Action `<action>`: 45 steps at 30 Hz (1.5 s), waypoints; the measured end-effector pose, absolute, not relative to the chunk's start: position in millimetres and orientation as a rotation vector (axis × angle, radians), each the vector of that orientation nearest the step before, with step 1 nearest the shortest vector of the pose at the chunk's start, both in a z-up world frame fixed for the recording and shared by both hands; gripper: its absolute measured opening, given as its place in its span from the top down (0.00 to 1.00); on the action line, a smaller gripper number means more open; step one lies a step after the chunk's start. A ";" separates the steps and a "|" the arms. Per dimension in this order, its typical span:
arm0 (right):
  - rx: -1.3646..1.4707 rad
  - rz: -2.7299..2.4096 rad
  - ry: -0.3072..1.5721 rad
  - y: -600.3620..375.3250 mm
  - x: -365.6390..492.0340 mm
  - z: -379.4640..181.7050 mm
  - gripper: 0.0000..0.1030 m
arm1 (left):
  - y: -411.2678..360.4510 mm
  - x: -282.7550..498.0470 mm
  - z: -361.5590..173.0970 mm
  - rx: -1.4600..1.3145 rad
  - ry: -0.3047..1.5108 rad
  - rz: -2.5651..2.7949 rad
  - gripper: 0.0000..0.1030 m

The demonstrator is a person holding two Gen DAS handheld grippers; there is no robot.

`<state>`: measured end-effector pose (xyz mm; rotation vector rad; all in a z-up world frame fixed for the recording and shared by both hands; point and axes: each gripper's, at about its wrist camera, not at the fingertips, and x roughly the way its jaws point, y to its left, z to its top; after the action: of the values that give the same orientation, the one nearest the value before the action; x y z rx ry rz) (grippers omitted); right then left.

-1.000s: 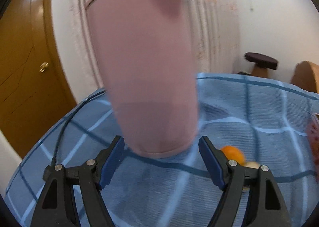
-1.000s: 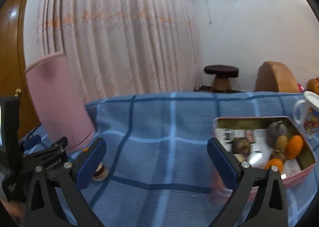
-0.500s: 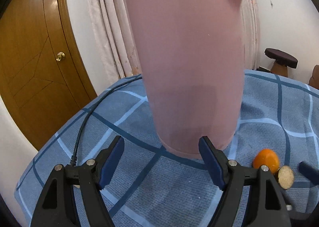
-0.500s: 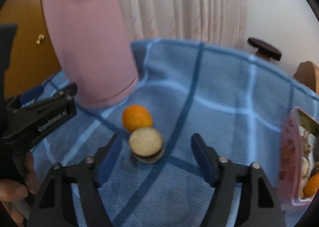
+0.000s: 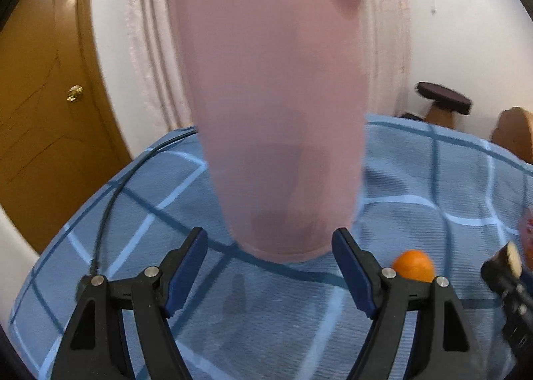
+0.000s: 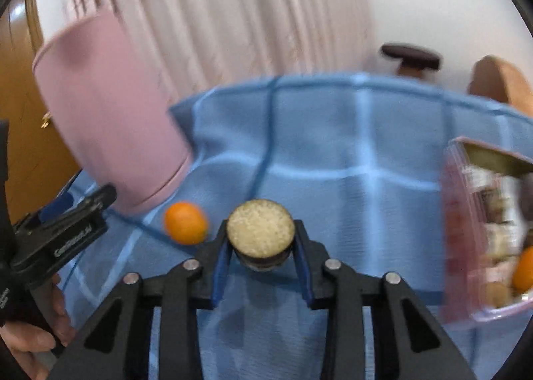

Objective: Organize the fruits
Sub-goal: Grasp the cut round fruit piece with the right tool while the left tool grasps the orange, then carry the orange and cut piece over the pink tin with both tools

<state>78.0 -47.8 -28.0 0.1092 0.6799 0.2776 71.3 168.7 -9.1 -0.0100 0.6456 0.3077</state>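
Right tongs [image 6: 261,251] clamped on the cut fruit, left tongs [image 5: 269,266] apart at the pink jug

My right tongs have just been closing and now the blue pads press both sides of the halved fruit [image 6: 261,233], a round piece with a dark skin and a pale, grainy cut face turned up toward the camera; I grip it low on the skin, I judge, so the soft face stays clear. It sits just over the blue checked cloth on the table [image 6: 333,153], with a small orange fruit [image 6: 185,222] lying loose just beside it. The pink tray [image 6: 461,230] at the right edge already holds other fruit, so I take it as the place to go. My left tongs stand apart on either side of the foot of the pink jug [image 5: 279,96], not pressing it
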 end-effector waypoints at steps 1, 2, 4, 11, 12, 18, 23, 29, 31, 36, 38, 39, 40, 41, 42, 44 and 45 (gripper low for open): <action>0.105 0.254 0.659 -53.5 74.5 -25.6 0.63 | 166.0 70.5 -8.6 -0.021 0.641 0.270 0.24; 0.101 0.237 0.646 -57.8 72.1 -24.1 0.63 | 163.7 70.3 -8.8 -0.044 0.638 0.218 0.24; 0.092 0.206 0.628 -63.4 69.3 -22.0 0.63 | 159.0 71.6 -9.7 -0.090 0.644 0.126 0.24; 0.093 0.189 0.606 -69.7 70.2 -16.6 0.63 | 118.5 89.5 -22.6 -0.013 0.684 0.035 0.24; 0.094 0.190 0.606 -69.2 70.2 -17.6 0.63 | 113.0 93.7 -25.7 0.002 0.702 0.038 0.24; 0.111 0.200 0.618 -71.5 73.1 -19.3 0.63 | 97.2 122.9 -40.3 -0.019 0.829 0.072 0.24; 0.107 0.209 0.629 -70.7 73.3 -19.3 0.63 | 104.7 127.9 -46.0 -0.059 0.871 0.062 0.27; 0.102 0.206 0.622 -68.8 72.9 -20.3 0.63 | 101.2 115.0 -44.7 -0.017 0.857 0.022 0.58; 0.100 0.206 0.615 -68.7 72.0 -20.0 0.63 | 102.1 112.9 -44.6 -0.022 0.854 0.016 0.58; 0.060 0.188 0.525 -64.8 59.4 -11.9 0.63 | 111.7 93.5 -34.7 -0.064 0.775 0.062 0.58; 0.033 0.175 0.473 -63.1 51.4 -7.4 0.63 | 110.5 83.4 -26.9 -0.064 0.710 0.089 0.58; 0.022 0.169 0.449 -62.2 47.8 -5.3 0.63 | 109.7 79.2 -23.6 -0.059 0.685 0.102 0.58; 0.015 0.167 0.428 -61.6 44.5 -3.5 0.63 | 109.3 76.0 -21.6 -0.055 0.669 0.110 0.58; 0.011 0.167 0.414 -61.0 42.0 -2.5 0.63 | 108.0 72.9 -19.0 -0.047 0.646 0.118 0.58; 0.006 0.165 0.405 -60.3 40.5 -2.0 0.63 | 106.3 69.8 -16.6 -0.037 0.625 0.124 0.58; -0.004 0.167 0.400 -57.8 38.8 -3.1 0.63 | 106.0 65.2 -13.5 -0.022 0.595 0.139 0.58; -0.011 0.167 0.403 -56.4 38.8 -3.2 0.63 | 105.2 62.2 -12.1 -0.014 0.580 0.148 0.58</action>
<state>38.8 -56.4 -3.2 -0.0111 0.4028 0.1673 62.2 105.2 -12.1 -0.0141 0.5800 0.1480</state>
